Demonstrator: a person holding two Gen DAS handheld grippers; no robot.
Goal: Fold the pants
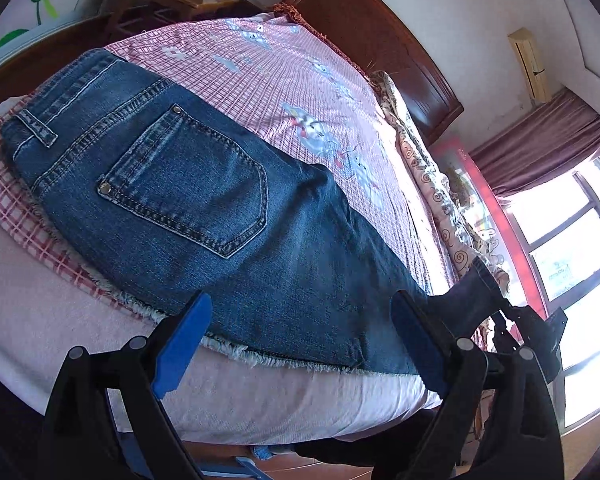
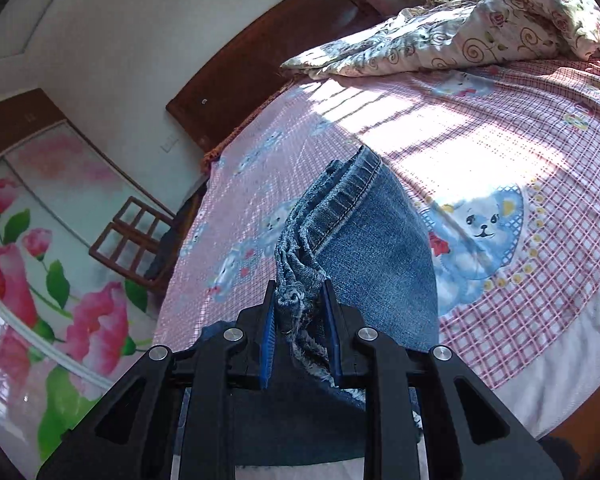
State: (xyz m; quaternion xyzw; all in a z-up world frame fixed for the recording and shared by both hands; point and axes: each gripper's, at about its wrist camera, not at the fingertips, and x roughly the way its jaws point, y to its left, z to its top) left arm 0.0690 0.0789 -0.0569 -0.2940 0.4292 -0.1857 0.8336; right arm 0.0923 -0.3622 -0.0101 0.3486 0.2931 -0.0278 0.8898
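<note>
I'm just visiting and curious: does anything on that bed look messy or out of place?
Mostly tidy. The jeans lie flat on the checked sheet, their hem end bunched in the right gripper. The only untidy thing is the crumpled floral quilt heaped at the bed's far edge.

A home bedroom: a bed (image 1: 284,80) with a pink checked sheet, wooden headboard (image 2: 260,64), rumpled quilt (image 2: 459,32) and curtained window (image 1: 571,240).

I can't see the jeans (image 2: 379,248) below my right gripper (image 2: 300,332); its frame hides their lower part.
</note>
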